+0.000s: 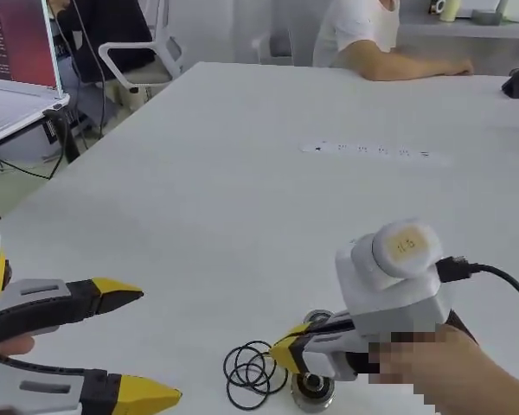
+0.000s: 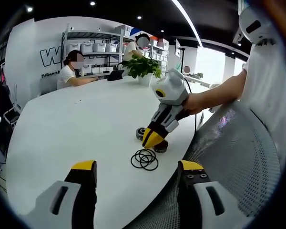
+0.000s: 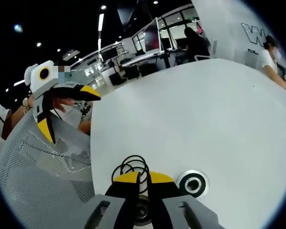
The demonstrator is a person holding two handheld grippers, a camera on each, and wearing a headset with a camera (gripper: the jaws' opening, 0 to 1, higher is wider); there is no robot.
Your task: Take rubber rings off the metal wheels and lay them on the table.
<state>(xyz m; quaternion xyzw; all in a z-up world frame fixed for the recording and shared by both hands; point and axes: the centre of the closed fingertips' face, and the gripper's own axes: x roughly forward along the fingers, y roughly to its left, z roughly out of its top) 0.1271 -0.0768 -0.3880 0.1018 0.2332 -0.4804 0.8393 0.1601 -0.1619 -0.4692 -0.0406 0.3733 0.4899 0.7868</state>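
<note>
Rubber rings (image 1: 253, 370) lie piled on the surface (image 1: 242, 173) just ahead of the right tongs (image 1: 284, 349), which are closed over a metal wheel (image 1: 313, 391). The left tongs (image 1: 160, 346) gape, well apart. With the wheel unsteadied, a pull may drag it into the pile.

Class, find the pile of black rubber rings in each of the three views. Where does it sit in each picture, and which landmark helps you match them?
Head view: the rubber rings lie bottom centre, left of the right gripper.
Left gripper view: rings at centre, just below that gripper's yellow tips.
Right gripper view: rings low centre, just beyond its own jaws.
Shared landmark: the right gripper's yellow tips beside the pile.
</note>
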